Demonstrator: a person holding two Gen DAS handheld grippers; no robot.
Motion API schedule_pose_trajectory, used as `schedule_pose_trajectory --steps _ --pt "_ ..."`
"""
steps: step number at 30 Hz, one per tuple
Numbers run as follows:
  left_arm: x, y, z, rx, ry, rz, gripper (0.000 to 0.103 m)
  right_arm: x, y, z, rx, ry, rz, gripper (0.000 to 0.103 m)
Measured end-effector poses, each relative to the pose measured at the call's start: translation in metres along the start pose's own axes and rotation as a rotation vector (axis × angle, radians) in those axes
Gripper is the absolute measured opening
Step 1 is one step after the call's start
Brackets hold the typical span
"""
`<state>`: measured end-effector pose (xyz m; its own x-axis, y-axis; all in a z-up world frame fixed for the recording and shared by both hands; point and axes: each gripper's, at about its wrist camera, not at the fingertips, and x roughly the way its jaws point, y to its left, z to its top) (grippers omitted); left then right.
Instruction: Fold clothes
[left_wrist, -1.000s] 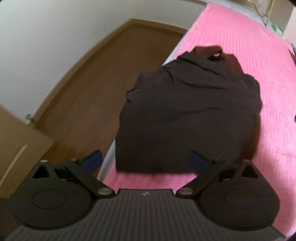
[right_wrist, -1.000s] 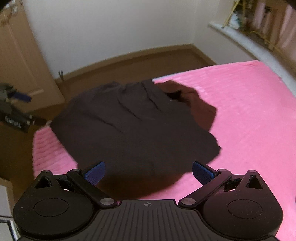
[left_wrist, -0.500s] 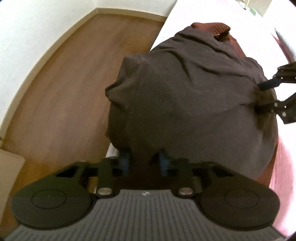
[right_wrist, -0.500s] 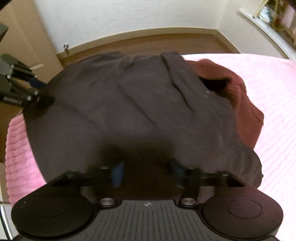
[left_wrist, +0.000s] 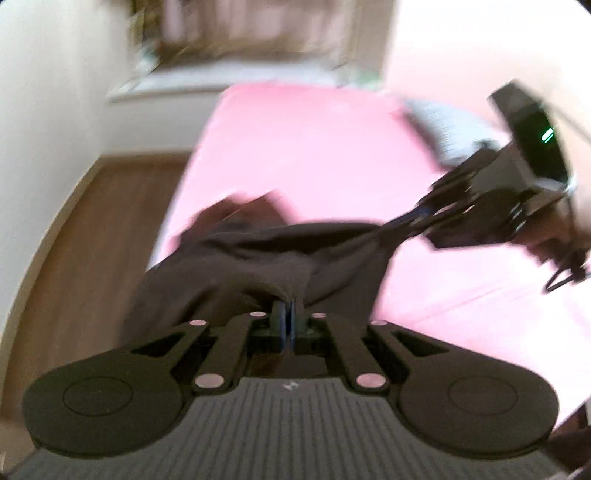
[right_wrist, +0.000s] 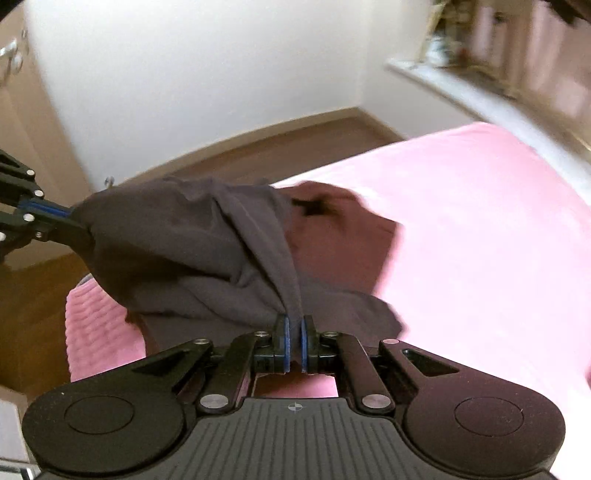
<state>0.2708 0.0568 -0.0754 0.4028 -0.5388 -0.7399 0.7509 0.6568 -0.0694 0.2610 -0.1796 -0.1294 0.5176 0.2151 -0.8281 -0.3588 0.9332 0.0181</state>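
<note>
A dark grey garment (right_wrist: 192, 243) hangs lifted off the pink bed (right_wrist: 480, 229), stretched between both grippers. My right gripper (right_wrist: 294, 328) is shut on one edge of it. My left gripper (left_wrist: 289, 314) is shut on another edge of the dark grey garment (left_wrist: 266, 258). In the right wrist view the left gripper (right_wrist: 55, 218) shows at the far left, pinching the cloth. In the left wrist view the right gripper (left_wrist: 410, 219) reaches in from the right. A reddish-brown garment (right_wrist: 343, 236) lies on the bed under the grey one. The left wrist view is motion-blurred.
The pink bed (left_wrist: 314, 147) runs toward a window sill (right_wrist: 461, 92) at the far end. Brown wooden floor (left_wrist: 92, 229) and a white wall (right_wrist: 184, 74) border the bed's left side. A wooden cabinet (right_wrist: 22, 122) stands at the left. A grey striped item (left_wrist: 439, 125) lies further up the bed.
Both grippers closed on the dark grey garment's near edge and lifted it off the bed. The reddish-brown garment beneath now shows more. The left view swung toward the window.
</note>
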Motion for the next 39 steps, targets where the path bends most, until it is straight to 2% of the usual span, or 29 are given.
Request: schedule_pose_trajectory --steps 4,7,10,12,13,14,15,16,18,21,25,28,31,32,33,34,36,37,39 --pt "0.008 -0.135 0.019 0.088 -0.002 -0.159 0.0 -0.083 -0.051 -0.064 0.094 -0.057 -0.066 0.003" --pt "0.018 -0.241 0.029 0.154 0.01 -0.287 0.0 -0.144 -0.107 -0.141 0.196 -0.052 -0.141 0.004" --pt "0.029 -0.347 0.04 0.219 0.023 -0.415 0.0 -0.192 -0.164 -0.229 0.314 0.005 -0.222 0.004" --pt "0.049 -0.411 0.037 0.261 0.08 -0.523 0.015 -0.223 -0.2 -0.29 0.411 0.065 -0.315 0.005" --pt "0.058 -0.433 0.031 0.292 0.106 -0.542 0.034 -0.239 -0.218 -0.32 0.46 0.095 -0.362 0.019" --pt "0.067 -0.455 0.024 0.324 0.132 -0.561 0.044 -0.255 -0.231 -0.347 0.515 0.121 -0.408 0.037" --pt "0.076 -0.473 0.019 0.352 0.159 -0.569 0.044 -0.27 -0.238 -0.367 0.561 0.112 -0.437 0.08" --pt "0.084 -0.481 0.016 0.371 0.186 -0.551 0.044 -0.284 -0.246 -0.385 0.605 0.099 -0.464 0.09" --pt "0.102 -0.48 0.011 0.381 0.241 -0.502 0.046 -0.3 -0.249 -0.408 0.667 0.088 -0.456 0.09" --pt "0.119 -0.449 -0.002 0.38 0.311 -0.409 0.048 -0.292 -0.235 -0.418 0.742 0.087 -0.413 0.09" --pt "0.136 -0.407 -0.013 0.388 0.373 -0.283 0.052 -0.238 -0.203 -0.393 0.771 0.06 -0.295 0.09" --pt "0.145 -0.367 -0.015 0.363 0.395 -0.215 0.054 -0.174 -0.179 -0.37 0.727 0.046 -0.231 0.09" --pt "0.144 -0.34 -0.015 0.355 0.397 -0.178 0.063 -0.12 -0.163 -0.361 0.724 0.077 -0.272 0.09" --pt "0.144 -0.332 -0.016 0.357 0.398 -0.167 0.064 -0.103 -0.164 -0.362 0.76 0.098 -0.302 0.09" --pt "0.145 -0.325 -0.017 0.362 0.4 -0.158 0.064 -0.09 -0.169 -0.369 0.804 0.12 -0.33 0.086" --pt "0.147 -0.319 -0.018 0.367 0.405 -0.152 0.064 -0.088 -0.171 -0.375 0.837 0.141 -0.355 0.049" --pt "0.15 -0.31 -0.018 0.376 0.409 -0.149 0.064 -0.099 -0.171 -0.387 0.836 0.18 -0.384 0.009" --pt "0.15 -0.309 -0.016 0.387 0.405 -0.152 0.064 -0.112 -0.17 -0.394 0.841 0.173 -0.372 0.003" --pt "0.151 -0.312 -0.009 0.421 0.382 -0.166 0.064 -0.151 -0.163 -0.406 0.832 0.188 -0.406 0.003"
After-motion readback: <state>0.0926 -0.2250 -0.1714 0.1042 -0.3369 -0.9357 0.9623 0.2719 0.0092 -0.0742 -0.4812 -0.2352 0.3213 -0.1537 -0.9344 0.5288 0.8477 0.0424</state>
